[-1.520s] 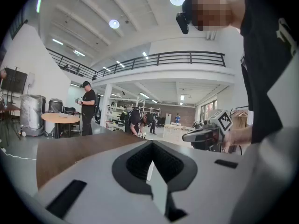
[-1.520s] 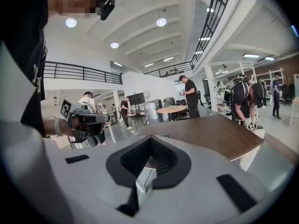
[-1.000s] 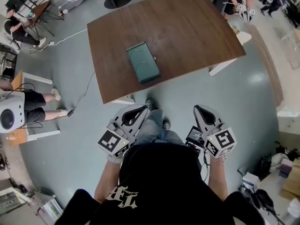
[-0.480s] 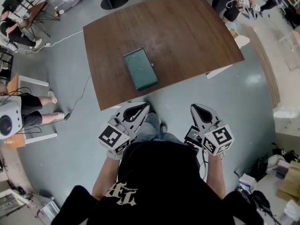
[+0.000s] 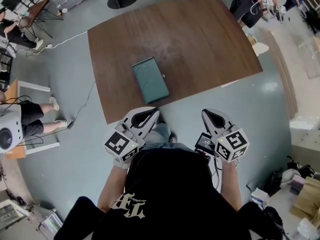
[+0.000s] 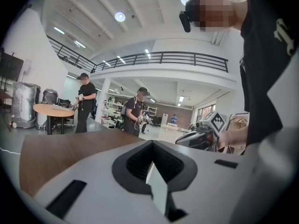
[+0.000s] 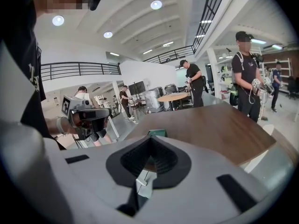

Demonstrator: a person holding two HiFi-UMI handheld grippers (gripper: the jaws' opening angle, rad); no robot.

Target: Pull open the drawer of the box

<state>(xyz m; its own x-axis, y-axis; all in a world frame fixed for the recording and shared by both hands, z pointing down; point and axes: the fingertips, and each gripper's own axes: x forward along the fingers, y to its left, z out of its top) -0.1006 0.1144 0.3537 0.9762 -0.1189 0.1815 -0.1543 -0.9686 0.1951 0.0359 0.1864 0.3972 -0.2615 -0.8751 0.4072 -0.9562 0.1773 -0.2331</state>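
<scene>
In the head view, the wooden table [image 5: 200, 44] fills the space ahead of you. A cable [image 5: 87, 99] trails over the floor off its left edge, a seated person [image 5: 30, 115] is further left, and a standing person [image 5: 247, 6] is at its far right corner. Your left gripper [image 5: 151, 114] and right gripper [image 5: 210, 115] sit just short of the near edge, each with its fingers pressed together on nothing.

The box [image 5: 150, 80] lies near the table's near left corner. It is flat and dark green, with a small nub on its right long side.

Your left gripper view shows bare tabletop, a round table [image 6: 51, 108] and two standing people [image 6: 135, 108] beyond.

In your right gripper view, the box's [image 7: 157, 133] end peeks just above the closed jaws.
</scene>
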